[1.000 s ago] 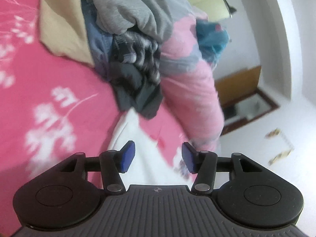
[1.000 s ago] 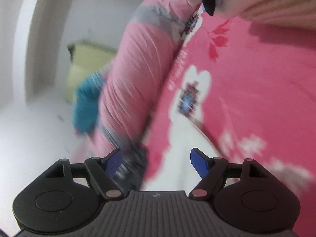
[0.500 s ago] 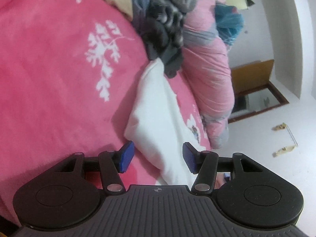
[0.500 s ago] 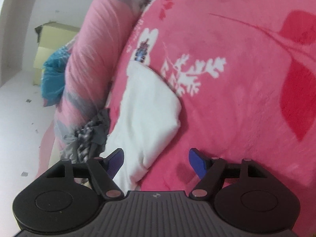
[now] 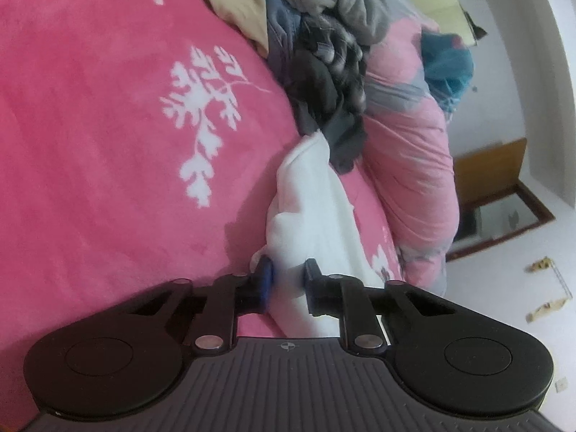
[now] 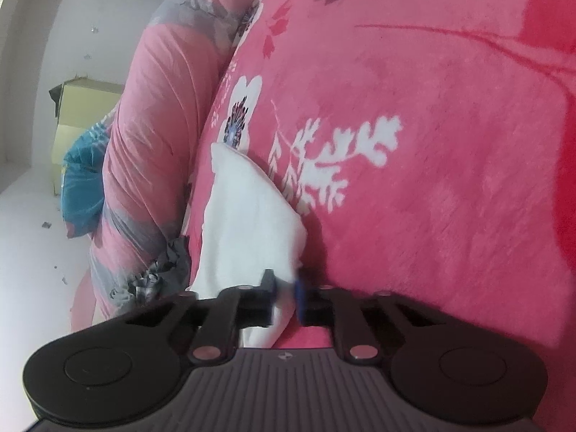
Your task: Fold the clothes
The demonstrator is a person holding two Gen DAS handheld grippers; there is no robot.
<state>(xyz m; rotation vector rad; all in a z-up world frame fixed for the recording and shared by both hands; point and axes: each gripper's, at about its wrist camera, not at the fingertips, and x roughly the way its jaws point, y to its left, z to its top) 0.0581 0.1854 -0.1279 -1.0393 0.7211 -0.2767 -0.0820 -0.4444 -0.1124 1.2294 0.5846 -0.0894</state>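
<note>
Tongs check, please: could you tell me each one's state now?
Left tongs: closing on the white garment.
Right tongs: closing on the same garment.

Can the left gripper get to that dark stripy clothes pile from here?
Probably not right now: the left gripper is closing on the white cloth, and the dark striped pile lies beyond that cloth's far end.

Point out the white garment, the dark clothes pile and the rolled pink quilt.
white garment (image 5: 316,201): left wrist view, its middle.
dark clothes pile (image 5: 331,82): left wrist view, striped part.
rolled pink quilt (image 6: 158,115): right wrist view, upper side.

White garment (image 5: 316,216) bunched on bedspread (image 5: 108,126)
</note>
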